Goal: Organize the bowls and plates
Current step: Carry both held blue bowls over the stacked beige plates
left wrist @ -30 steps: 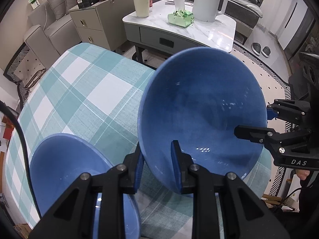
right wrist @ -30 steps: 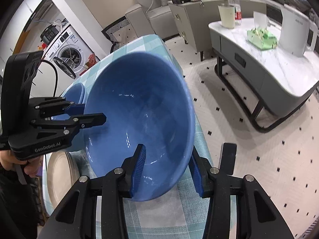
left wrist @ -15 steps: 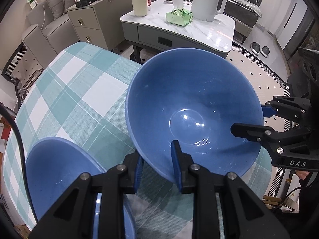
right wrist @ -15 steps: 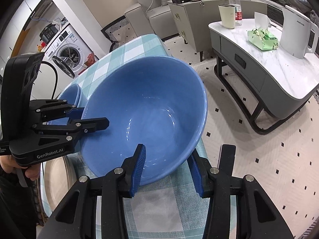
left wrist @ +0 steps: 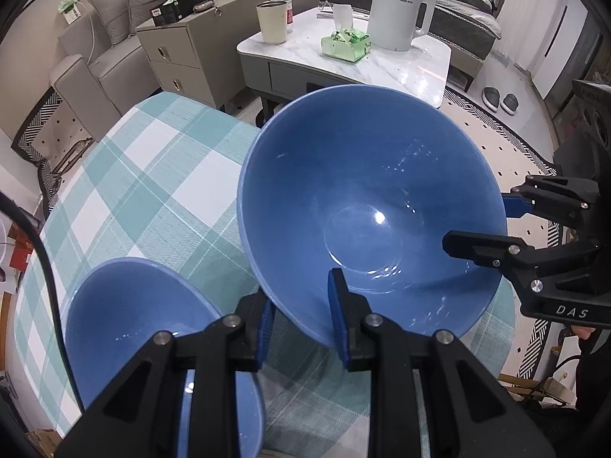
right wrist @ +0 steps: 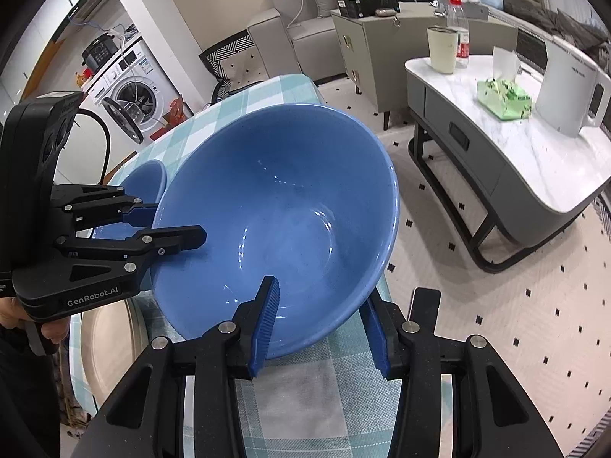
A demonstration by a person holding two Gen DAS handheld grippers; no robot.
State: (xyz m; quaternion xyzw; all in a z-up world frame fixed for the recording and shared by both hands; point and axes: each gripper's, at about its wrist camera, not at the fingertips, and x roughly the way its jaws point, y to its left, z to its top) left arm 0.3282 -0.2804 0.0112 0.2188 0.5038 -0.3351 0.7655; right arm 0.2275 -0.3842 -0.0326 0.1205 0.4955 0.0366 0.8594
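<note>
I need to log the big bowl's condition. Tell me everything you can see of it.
The large blue bowl is glossy, like glazed ceramic, deep, with a round flat bottom, and empty. It sits tilted above the checked tablecloth. The left gripper pinches its near rim; the right gripper clamps the opposite rim. No chips show.

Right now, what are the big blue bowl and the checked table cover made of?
The big blue bowl looks like glazed ceramic: smooth, with bright glints inside. It could be hard plastic. The teal-and-white checked table cover looks like woven fabric or vinyl mesh, matte with a fine ribbed weave.
</note>
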